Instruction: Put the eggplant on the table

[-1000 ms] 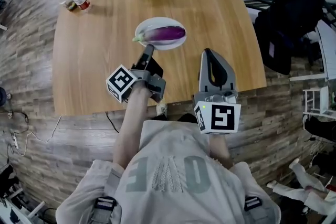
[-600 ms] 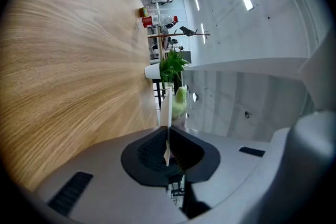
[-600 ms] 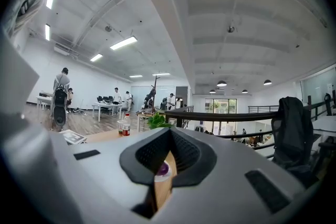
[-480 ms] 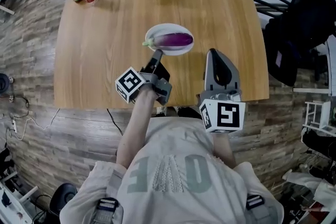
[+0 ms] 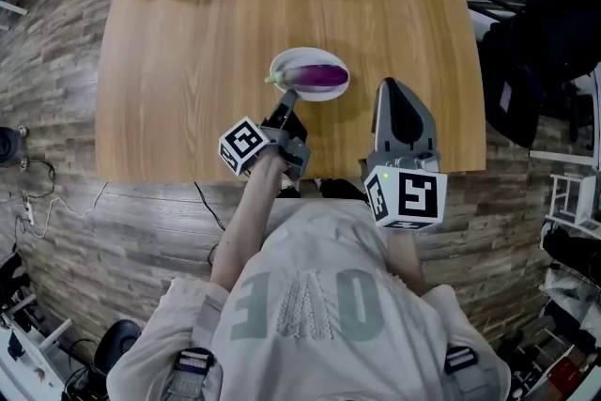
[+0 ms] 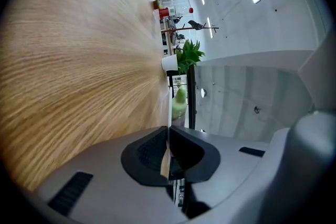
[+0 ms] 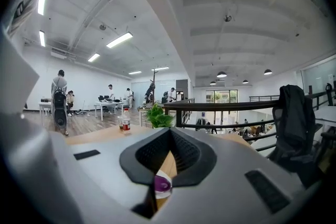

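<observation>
Left gripper (image 5: 289,100) and right gripper (image 5: 393,87) closed, empty (eggplant (image 5: 322,75) on plate (image 5: 310,54), mostly hidden by right jaws)

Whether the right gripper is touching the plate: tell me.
Apart. The head view shows bare table between the right gripper tip and the plate holding the eggplant.

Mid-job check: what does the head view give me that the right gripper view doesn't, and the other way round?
Head view only: the whole eggplant lying on the white plate, the left gripper near the plate's rim, and the right gripper from above.
Right gripper view only: people at far desks, ceiling lights.
Both: the table, potted plant, bottles, and the eggplant, a mere purple sliver past the right gripper's jaws.
</observation>
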Motion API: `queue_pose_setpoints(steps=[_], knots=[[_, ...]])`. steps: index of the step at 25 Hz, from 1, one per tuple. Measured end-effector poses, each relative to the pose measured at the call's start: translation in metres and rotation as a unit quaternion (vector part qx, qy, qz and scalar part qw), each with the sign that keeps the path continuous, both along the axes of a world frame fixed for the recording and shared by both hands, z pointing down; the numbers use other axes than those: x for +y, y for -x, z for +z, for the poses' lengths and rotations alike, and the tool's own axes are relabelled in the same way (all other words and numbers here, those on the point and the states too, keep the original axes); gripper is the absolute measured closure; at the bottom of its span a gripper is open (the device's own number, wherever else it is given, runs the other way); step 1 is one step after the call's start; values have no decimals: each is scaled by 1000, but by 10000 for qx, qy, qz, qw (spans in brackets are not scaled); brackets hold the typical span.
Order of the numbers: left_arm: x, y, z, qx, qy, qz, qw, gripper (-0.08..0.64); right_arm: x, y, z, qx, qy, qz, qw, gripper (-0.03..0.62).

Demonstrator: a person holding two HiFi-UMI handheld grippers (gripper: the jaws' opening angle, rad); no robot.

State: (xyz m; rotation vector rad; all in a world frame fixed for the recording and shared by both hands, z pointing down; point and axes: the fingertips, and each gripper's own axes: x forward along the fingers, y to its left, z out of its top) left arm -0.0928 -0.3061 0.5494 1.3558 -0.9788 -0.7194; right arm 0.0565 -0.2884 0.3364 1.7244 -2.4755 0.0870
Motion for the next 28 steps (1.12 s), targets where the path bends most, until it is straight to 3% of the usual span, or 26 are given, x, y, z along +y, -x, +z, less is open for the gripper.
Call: queue_pose_setpoints(steps=[15, 28], knots=[[3, 2, 37, 17, 446, -74, 9990, 541, 7, -31, 4, 69, 213, 339, 9992, 575], [4, 4, 56, 97, 926, -283, 9952, 541, 13, -37, 15, 131, 385, 286, 9988, 575]])
